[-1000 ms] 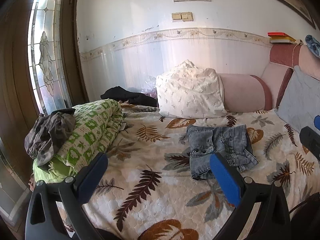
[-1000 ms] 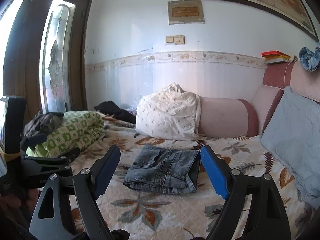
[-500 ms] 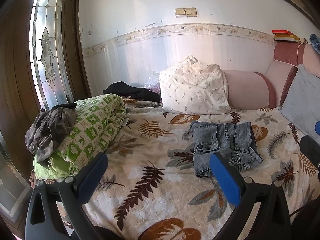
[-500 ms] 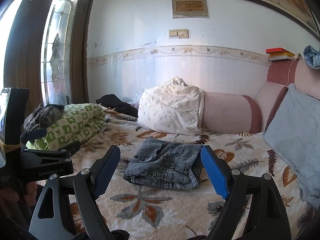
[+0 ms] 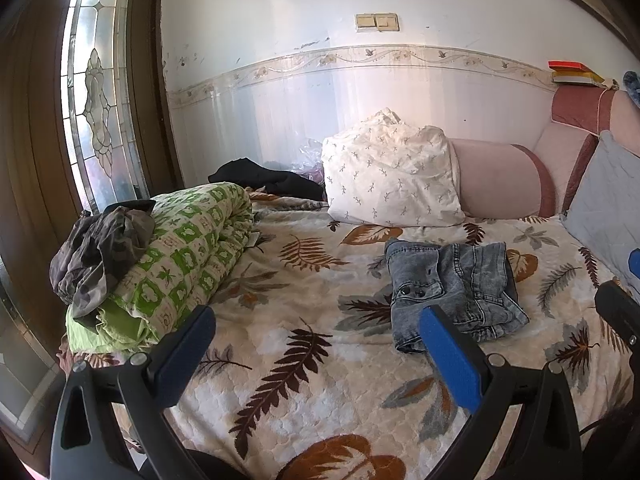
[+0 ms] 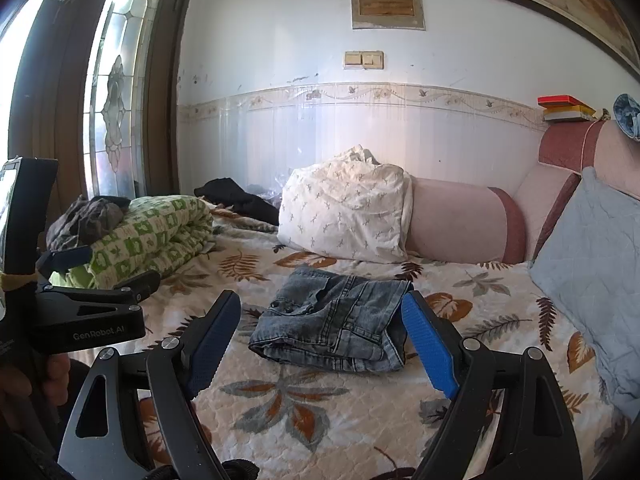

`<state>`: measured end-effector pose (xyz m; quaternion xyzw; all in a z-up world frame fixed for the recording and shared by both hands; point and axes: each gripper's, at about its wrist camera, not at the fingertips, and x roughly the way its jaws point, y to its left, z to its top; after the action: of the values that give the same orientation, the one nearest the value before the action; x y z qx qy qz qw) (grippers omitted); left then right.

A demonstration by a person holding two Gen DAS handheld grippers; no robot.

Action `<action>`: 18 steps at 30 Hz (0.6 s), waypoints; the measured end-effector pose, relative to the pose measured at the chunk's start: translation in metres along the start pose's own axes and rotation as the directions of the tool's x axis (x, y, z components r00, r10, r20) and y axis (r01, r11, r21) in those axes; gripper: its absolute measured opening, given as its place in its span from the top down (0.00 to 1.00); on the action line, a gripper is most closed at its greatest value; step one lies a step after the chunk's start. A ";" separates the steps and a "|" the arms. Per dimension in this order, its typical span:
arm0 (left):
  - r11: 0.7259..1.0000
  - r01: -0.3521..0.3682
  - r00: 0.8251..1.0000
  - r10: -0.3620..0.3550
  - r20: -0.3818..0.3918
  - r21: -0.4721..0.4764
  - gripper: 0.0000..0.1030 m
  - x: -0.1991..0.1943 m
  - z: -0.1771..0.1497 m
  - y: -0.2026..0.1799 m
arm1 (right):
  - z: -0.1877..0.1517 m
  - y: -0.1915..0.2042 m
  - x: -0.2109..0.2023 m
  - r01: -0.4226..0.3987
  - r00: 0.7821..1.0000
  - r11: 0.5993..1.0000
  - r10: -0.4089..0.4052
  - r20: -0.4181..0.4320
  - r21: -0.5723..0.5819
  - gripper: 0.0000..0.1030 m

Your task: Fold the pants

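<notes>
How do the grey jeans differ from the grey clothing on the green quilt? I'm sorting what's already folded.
The jeans lie flat in a compact folded stack on the bedspread; the dark grey garment is crumpled in a heap atop the rolled green quilt. The jeans are light denim, the garment darker. Neither is held.

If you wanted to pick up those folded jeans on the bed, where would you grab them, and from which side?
Probably the thick folded edge nearest the camera on the jeans, coming in low from the front with the open right gripper. That edge is a rounded, stacked roll raised off the bedspread, so the fingers could pinch all its layers at once. The far side looks flatter and looser.
</notes>
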<state>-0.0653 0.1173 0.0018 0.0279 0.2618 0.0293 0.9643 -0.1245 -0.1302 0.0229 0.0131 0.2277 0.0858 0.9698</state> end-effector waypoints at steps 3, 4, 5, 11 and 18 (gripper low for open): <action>1.000 0.001 1.000 -0.001 -0.002 -0.001 0.00 0.001 -0.001 0.002 | 0.000 0.000 0.000 -0.001 1.000 1.000 0.001 -0.001 0.000 0.20; 1.000 0.000 1.000 0.000 -0.003 -0.001 0.00 0.002 -0.001 0.002 | 0.000 0.000 0.000 -0.001 1.000 1.000 0.001 -0.001 0.000 0.20; 1.000 -0.001 1.000 0.001 -0.004 -0.003 0.00 0.001 -0.001 0.002 | -0.001 0.001 0.000 0.000 1.000 1.000 0.000 -0.002 -0.002 0.20; 1.000 -0.004 1.000 0.004 -0.007 -0.009 0.00 0.002 -0.003 0.002 | -0.003 0.001 0.004 0.001 1.000 1.000 -0.001 -0.008 -0.012 0.20; 1.000 -0.007 1.000 0.007 -0.018 -0.014 0.00 0.005 -0.005 0.002 | -0.006 0.004 0.007 0.002 1.000 1.000 -0.002 -0.017 -0.018 0.20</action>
<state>-0.0634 0.1199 -0.0052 0.0216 0.2703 0.0349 0.9619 -0.1220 -0.1256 0.0148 0.0033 0.2353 0.0872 0.9680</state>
